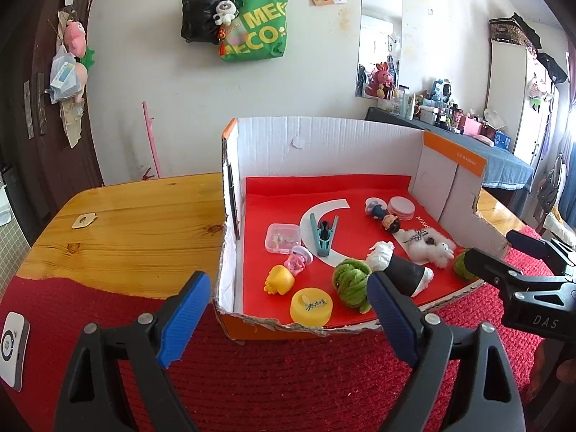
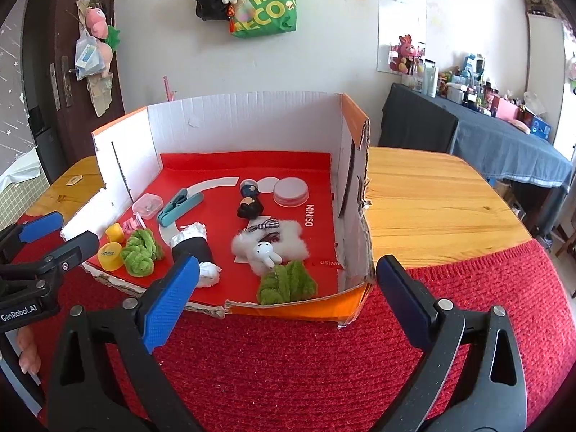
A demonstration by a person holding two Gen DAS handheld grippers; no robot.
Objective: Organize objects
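An open cardboard box (image 1: 324, 133) (image 2: 248, 115) with a red floor stands on the table and holds small items: a yellow cap (image 1: 310, 306) (image 2: 111, 253), a yellow toy (image 1: 279, 279), two green plush pieces (image 1: 351, 280) (image 2: 286, 280), a black-and-white roll (image 1: 403, 273) (image 2: 192, 246), a white plush rabbit (image 1: 430, 246) (image 2: 268, 243), a teal clip (image 1: 324, 235) (image 2: 180, 207), a clear case (image 1: 283, 238) (image 2: 147, 204), two figurines (image 1: 383, 216) (image 2: 249, 199) and a pink round tin (image 1: 401, 207) (image 2: 291, 191). My left gripper (image 1: 284, 315) is open and empty before the box's front left. My right gripper (image 2: 286, 300) is open and empty before the box's front right.
The box sits on a wooden table (image 1: 136, 223) (image 2: 432, 194) partly covered by a red woven mat (image 1: 288, 378) (image 2: 306, 360). A white device (image 1: 12, 347) lies on the mat at far left. A small tag (image 1: 84, 220) lies on the wood. The right gripper (image 1: 522, 270) shows at the box's right.
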